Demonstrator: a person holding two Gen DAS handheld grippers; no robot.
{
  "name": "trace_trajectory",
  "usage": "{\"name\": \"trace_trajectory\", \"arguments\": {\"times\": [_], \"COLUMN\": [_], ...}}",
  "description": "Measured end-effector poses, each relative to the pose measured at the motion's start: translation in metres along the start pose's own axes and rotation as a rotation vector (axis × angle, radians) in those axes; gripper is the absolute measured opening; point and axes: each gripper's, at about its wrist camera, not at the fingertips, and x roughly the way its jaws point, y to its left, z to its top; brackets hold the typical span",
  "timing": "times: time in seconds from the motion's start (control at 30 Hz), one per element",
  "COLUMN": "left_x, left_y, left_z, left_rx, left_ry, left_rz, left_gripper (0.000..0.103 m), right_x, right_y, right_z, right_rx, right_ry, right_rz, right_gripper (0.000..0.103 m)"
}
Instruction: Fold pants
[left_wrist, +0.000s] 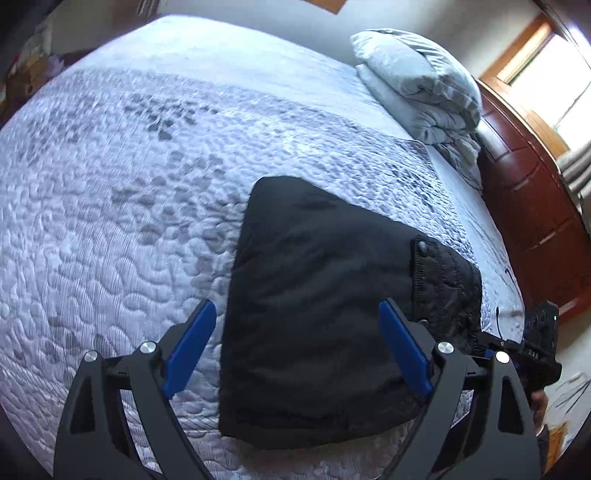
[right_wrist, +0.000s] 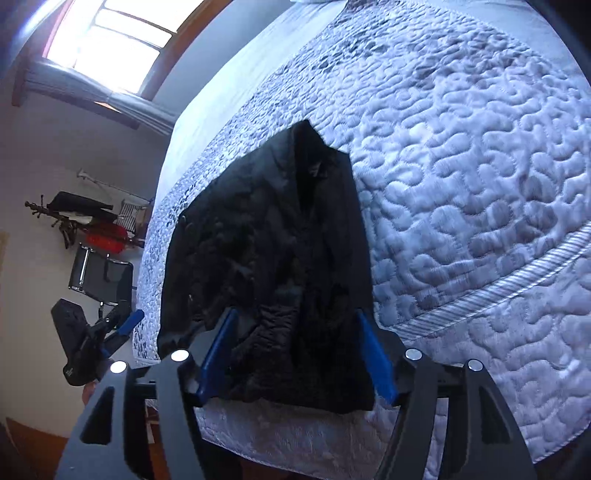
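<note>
My left gripper (left_wrist: 297, 347) fills the foreground of its own view, its blue pads (left_wrist: 190, 349) spread wide with nothing clamped between them. The folded black pants (left_wrist: 325, 314) lie flat on the quilted bedspread (left_wrist: 110, 206), reaching from between my left fingers forward beyond the tips; the left pad stands just outside the bundle's left edge, the right pad over its cloth. A buttoned flap (left_wrist: 423, 251) and gathered waistband sit ahead of the right finger.

My right gripper (right_wrist: 297, 354) likewise stands with its pads (right_wrist: 218, 354) apart, the near hem of the pants (right_wrist: 280, 258) lying between them without either pad pressing on it. Whether the pad faces brush the fabric I cannot tell. The bundle tapers away ahead of the fingertips.

Far beyond my left fingers, to their right, a folded grey duvet (left_wrist: 417, 85) rests beside the wooden headboard (left_wrist: 524, 192).
</note>
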Motion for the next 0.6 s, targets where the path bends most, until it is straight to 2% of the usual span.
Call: {"name": "trace_trajectory", "arguments": {"times": [0.03,0.07,0.1,0.27,0.37,0.53,0.6], "left_x": [0.001,0.001,0.002,0.014,0.028,0.059,0.070], "left_y": [0.004,0.008,0.012,0.034,0.047,0.055,0.053], "left_z": [0.000,0.000,-0.001,-0.002,0.000,0.002,0.001], "left_rx": [-0.012,-0.020,-0.031,-0.115,-0.173,-0.190,-0.209], "left_ry": [0.007,0.012,0.023,0.088,0.134,0.226,0.255], "left_rz": [-0.002,-0.006,-0.022,-0.077,-0.147,-0.138,-0.201], "left_gripper": [0.089,0.089,0.089,0.089,0.089,0.089,0.089], "right_x": [-0.002,-0.005,-0.008,-0.013,-0.011,-0.002,0.003], "right_y": [-0.002,-0.004,-0.005,-0.012,-0.014,-0.016,-0.020], "right_z": [-0.001,-0.001,-0.002,-0.002,0.001,0.004,0.007], "right_rx": [0.004,0.010,0.014,0.054,0.060,0.064,0.072], "right_ry": [0.002,-0.001,-0.009,-0.015,0.000,0.021,0.039], "right_rz": [-0.003,-0.004,-0.003,0.042,0.066,0.069,0.069], "right_gripper": [0.068,0.074,0.076,0.081,0.086,0.089,0.090]}}
